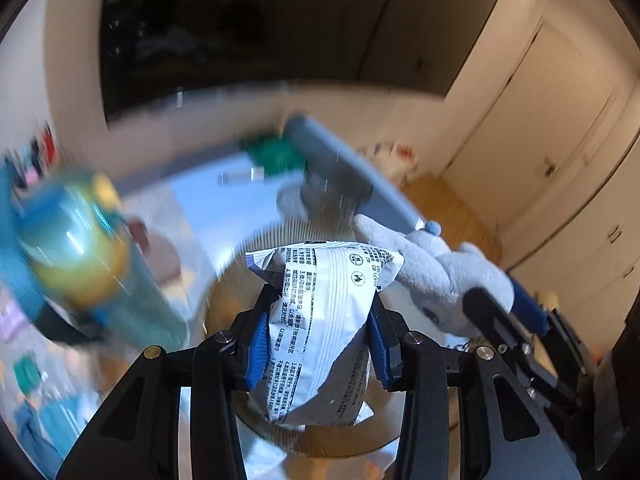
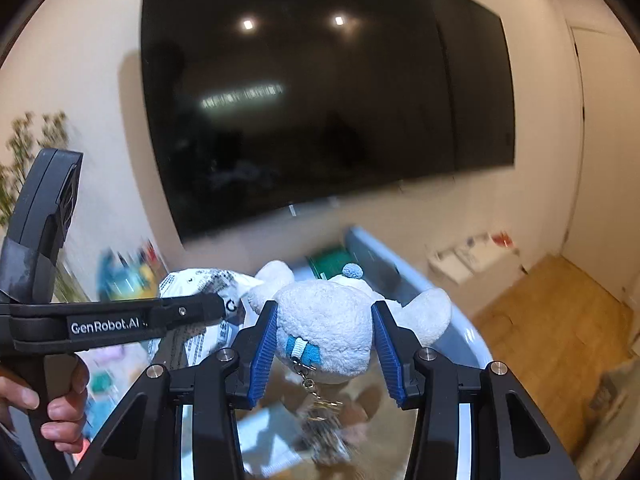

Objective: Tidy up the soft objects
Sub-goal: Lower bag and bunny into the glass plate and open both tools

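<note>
My left gripper (image 1: 320, 296) is shut on a white packet with black print (image 1: 320, 332), which stands upright between the blue pads. Beneath it is a round ribbed basket (image 1: 320, 442). To the right, a white plush toy (image 1: 432, 272) with a blue pompom is pinched in my right gripper (image 1: 496, 292). In the right wrist view that gripper (image 2: 325, 306) is shut on the plush toy (image 2: 332, 332), and a keychain (image 2: 320, 412) dangles below it. The left gripper (image 2: 228, 308) with the packet (image 2: 192, 284) is close on the left.
A person's hand (image 2: 60, 408) grips the left handle. A blurred blue and yellow bottle (image 1: 80, 248) stands at the left, a grey object (image 1: 332, 168) behind the basket. A black screen (image 2: 320, 92) hangs on the wall; wooden floor (image 2: 552, 340) lies to the right.
</note>
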Demonstrator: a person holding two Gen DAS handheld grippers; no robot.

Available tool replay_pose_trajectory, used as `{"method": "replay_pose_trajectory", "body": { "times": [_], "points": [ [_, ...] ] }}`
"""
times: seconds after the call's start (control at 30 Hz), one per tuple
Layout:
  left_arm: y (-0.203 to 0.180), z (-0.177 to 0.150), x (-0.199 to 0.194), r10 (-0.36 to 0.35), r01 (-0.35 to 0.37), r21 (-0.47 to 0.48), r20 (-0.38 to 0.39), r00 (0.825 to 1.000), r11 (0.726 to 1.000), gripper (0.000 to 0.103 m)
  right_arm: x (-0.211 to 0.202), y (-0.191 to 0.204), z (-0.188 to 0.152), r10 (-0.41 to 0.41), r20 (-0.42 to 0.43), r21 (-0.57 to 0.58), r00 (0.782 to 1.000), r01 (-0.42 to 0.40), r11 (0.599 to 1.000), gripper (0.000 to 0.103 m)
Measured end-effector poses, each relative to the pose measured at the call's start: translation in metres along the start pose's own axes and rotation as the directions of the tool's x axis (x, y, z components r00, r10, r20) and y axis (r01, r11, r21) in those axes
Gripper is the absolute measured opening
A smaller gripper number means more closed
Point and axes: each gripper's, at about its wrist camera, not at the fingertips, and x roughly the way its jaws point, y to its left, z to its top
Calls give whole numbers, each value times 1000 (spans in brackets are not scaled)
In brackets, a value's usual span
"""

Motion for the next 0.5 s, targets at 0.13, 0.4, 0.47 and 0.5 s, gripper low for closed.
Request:
{"method": "replay_pose_trajectory", "body": {
  "times": [0.13, 0.4, 0.47, 0.5],
  "points": [
    [-5, -21, 36, 48, -47, 13, -102, 994, 999, 39, 13, -22, -25, -20, -75, 40, 997, 23, 999, 45],
    [-13, -26, 53, 81, -77, 34, -141, 987, 996, 41, 19, -43, -31, -11, -93, 97, 996, 20, 995, 41],
    [-15, -24, 50, 83, -80, 29, -141, 987, 996, 44, 18, -42, -28, -15, -84, 88, 996, 22, 996, 41],
    [-15, -23, 49, 85, -82, 25, -143, 986, 996, 48, 18, -41, -27, -16, -79, 85, 997, 23, 996, 41]
  ]
}}
